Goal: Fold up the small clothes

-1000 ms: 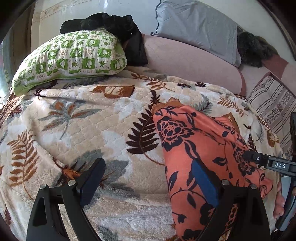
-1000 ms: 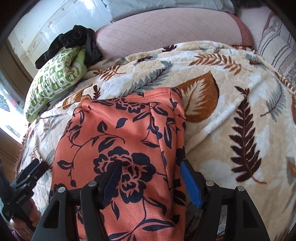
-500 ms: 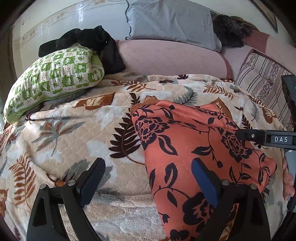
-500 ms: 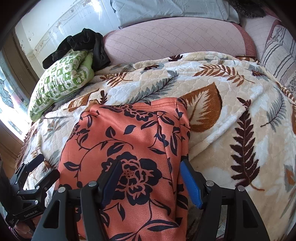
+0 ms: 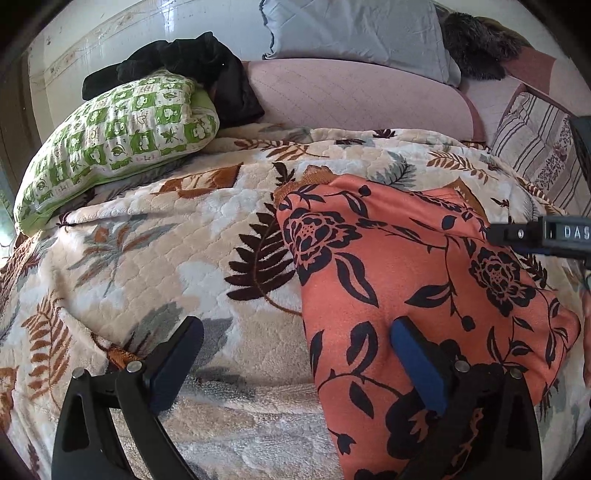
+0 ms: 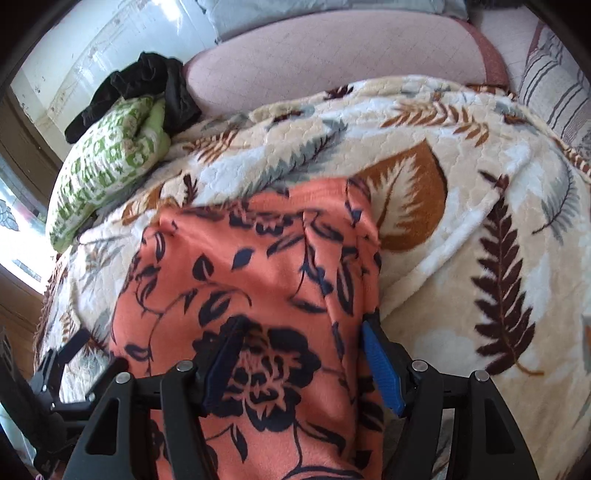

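An orange garment with a dark floral print (image 5: 406, 273) lies on the leaf-patterned blanket (image 5: 177, 236); in the right wrist view the garment (image 6: 258, 266) fills the lower middle. My left gripper (image 5: 295, 354) is open over the garment's left edge, its right finger above the cloth and its left finger above the blanket. My right gripper (image 6: 299, 354) is open over the garment's near right part, fingers on either side of a flower print. The other gripper shows at the right edge of the left wrist view (image 5: 539, 236) and at the lower left of the right wrist view (image 6: 70, 369).
A green-and-white pillow (image 5: 110, 140) with a black garment (image 5: 192, 66) on it lies at the far left. A pink bolster (image 5: 354, 99) and a grey pillow (image 5: 354, 33) lie at the back. A striped cushion (image 5: 535, 155) is at the right.
Both grippers have shifted slightly over the garment, so the view has drifted. The garment stays flat on the blanket and both grippers stay open.
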